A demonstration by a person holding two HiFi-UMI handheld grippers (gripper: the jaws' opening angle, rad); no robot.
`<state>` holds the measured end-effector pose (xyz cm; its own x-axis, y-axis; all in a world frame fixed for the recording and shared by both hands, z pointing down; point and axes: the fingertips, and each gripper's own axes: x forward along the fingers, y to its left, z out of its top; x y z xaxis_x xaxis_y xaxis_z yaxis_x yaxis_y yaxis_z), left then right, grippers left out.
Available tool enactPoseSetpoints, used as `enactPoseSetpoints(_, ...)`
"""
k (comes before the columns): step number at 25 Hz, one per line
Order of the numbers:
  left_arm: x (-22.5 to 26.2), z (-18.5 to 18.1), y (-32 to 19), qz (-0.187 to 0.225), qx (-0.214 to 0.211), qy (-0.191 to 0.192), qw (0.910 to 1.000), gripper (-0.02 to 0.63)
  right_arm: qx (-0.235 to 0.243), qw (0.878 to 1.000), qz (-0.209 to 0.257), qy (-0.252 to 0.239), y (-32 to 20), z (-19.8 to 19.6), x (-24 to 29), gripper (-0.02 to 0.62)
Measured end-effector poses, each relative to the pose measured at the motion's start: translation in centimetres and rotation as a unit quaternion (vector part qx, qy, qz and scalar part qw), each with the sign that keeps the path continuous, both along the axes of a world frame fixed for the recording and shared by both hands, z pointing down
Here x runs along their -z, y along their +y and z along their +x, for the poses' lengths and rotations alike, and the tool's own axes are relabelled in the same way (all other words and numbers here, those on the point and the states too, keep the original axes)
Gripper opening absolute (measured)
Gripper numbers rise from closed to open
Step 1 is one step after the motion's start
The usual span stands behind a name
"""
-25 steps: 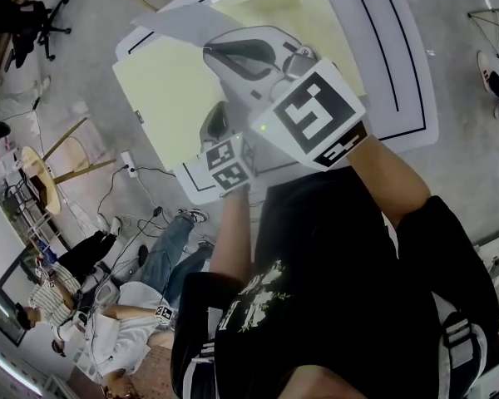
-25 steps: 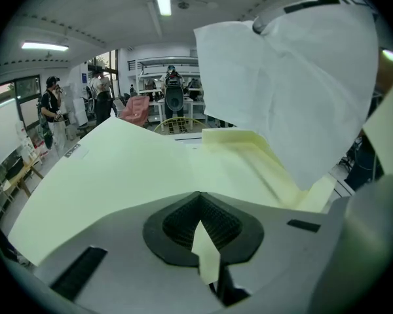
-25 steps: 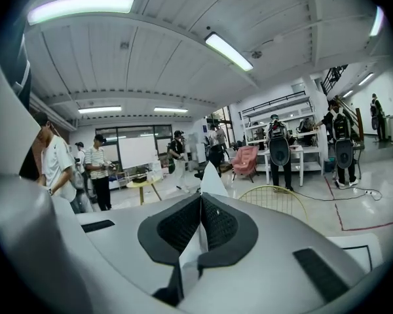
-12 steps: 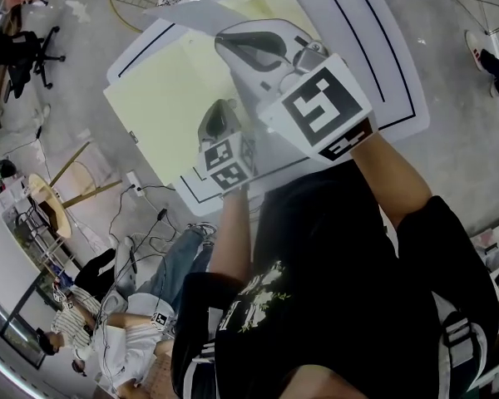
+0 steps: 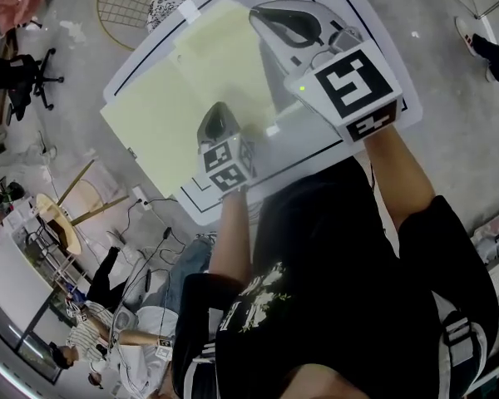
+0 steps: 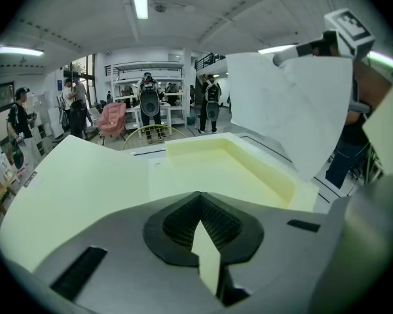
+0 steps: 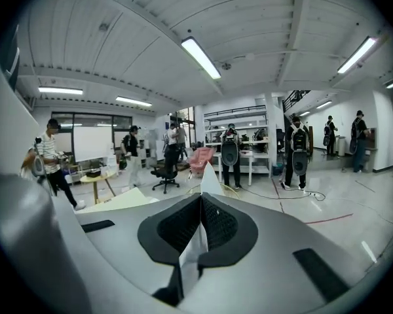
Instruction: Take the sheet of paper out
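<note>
A pale yellow folder [image 5: 162, 115] lies open on the white table [image 5: 391, 32]. My left gripper [image 5: 214, 116] is shut on the folder's near flap; a yellow strip [image 6: 207, 257] shows between its jaws. My right gripper [image 5: 270, 15] is held higher, to the right, and is shut on the white sheet of paper [image 6: 295, 110]. In the left gripper view the sheet hangs free above the folder's pocket [image 6: 229, 162], below the right gripper [image 6: 295, 54]. In the right gripper view the sheet [image 7: 206, 175] is edge-on between the shut jaws [image 7: 200, 224].
The table has black lines near its rim. A round wire rack [image 5: 125, 7] and an office chair [image 5: 25, 73] stand on the floor beyond it. People sit at the lower left [image 5: 91, 339]; others stand by shelves [image 6: 150, 97].
My right gripper has swung right and away with the sheet, which was spread over the folder's far end and now hangs clear of it. The left gripper keeps its grip and has shifted slightly.
</note>
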<state>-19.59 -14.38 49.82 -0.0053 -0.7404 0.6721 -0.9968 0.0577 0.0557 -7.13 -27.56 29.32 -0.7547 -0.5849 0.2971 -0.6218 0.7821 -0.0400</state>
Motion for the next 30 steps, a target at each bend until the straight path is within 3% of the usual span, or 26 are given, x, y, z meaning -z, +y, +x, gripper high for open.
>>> enactPoseSetpoints(12, 0.3, 2.0, -1.5, -0.001, -0.025, 0.006, 0.9997, -0.012, -0.068, 0.994, 0.025, 0.087, -3.7, 7.9, -2.0, 0.002)
enactPoseSetpoints(16, 0.0, 2.0, -1.7, -0.004, -0.024, 0.006, 0.9997, -0.012, -0.067, 0.987, 0.041, 0.137, -4.3, 9.4, -3.8, 0.002)
enactPoseSetpoints(22, 0.2, 2.0, -1.8, -0.006, -0.021, 0.003, 0.9998, -0.012, -0.045, 0.969, 0.064, 0.235, -4.7, 10.7, -9.4, 0.002)
enactPoseSetpoints(30, -0.1, 1.5, -1.4, -0.010, -0.013, 0.000, 0.9999, -0.012, -0.014, 0.971, 0.040, 0.237, -4.4, 9.8, -14.9, 0.003)
